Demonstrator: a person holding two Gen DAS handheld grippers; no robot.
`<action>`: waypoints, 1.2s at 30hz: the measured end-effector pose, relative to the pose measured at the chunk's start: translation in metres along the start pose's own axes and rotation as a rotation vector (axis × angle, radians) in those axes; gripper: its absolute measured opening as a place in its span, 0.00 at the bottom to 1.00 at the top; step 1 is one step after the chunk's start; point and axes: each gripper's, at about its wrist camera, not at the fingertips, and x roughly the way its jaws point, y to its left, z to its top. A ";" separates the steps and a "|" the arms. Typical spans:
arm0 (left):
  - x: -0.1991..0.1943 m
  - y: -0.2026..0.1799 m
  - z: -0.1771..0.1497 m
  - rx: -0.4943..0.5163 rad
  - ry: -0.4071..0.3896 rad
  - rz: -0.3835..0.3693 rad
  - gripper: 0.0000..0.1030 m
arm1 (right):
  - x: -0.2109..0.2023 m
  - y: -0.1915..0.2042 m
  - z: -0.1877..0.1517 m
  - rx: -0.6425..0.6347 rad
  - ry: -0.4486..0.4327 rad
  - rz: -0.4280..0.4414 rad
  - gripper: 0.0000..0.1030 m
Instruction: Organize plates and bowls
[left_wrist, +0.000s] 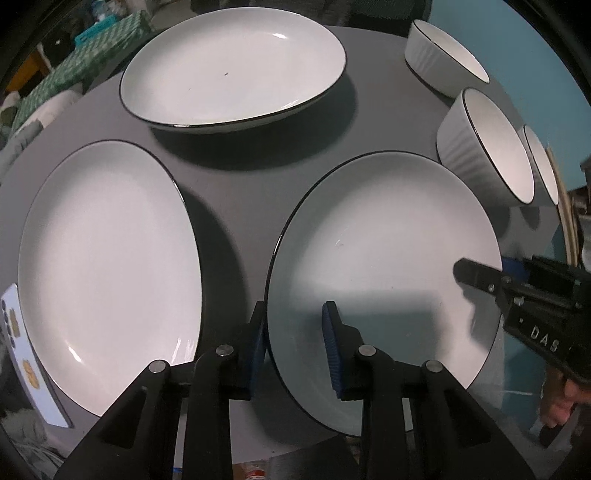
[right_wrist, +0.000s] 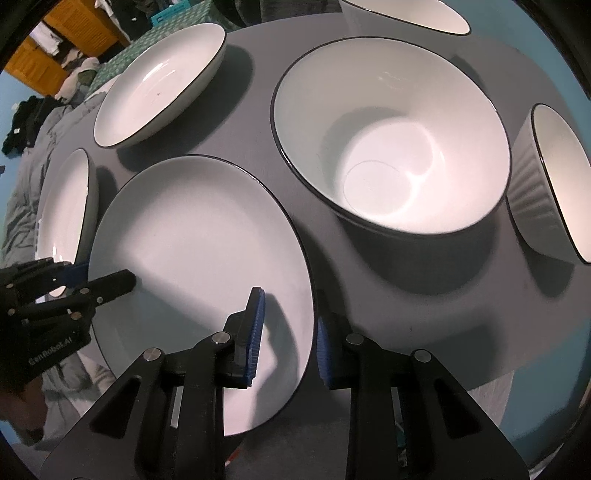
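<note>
Plates and bowls sit spread over my round grey table (left_wrist: 240, 206). Nearest me is one flat plate (left_wrist: 384, 266), overhanging the near table edge. My left gripper (left_wrist: 293, 343) straddles its left rim, fingers apart, one pad outside and one over the plate, not clamped. My right gripper (right_wrist: 290, 339) straddles the opposite rim likewise, fingers parted. A second plate (left_wrist: 107, 266) lies just left, a third (left_wrist: 232, 70) beyond. The big bowl (right_wrist: 391, 147) stands right of my plate, with two more bowls (left_wrist: 447, 55) (right_wrist: 557, 184) nearby.
</note>
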 end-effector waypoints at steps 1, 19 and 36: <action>0.000 0.001 0.001 -0.010 -0.002 -0.004 0.28 | 0.000 0.000 0.000 0.003 0.003 -0.005 0.24; 0.006 0.026 0.000 -0.056 0.005 -0.042 0.26 | 0.009 0.006 0.013 0.035 0.001 0.010 0.24; -0.011 0.037 0.004 -0.099 -0.006 -0.082 0.18 | 0.010 0.001 0.017 0.049 -0.009 0.091 0.15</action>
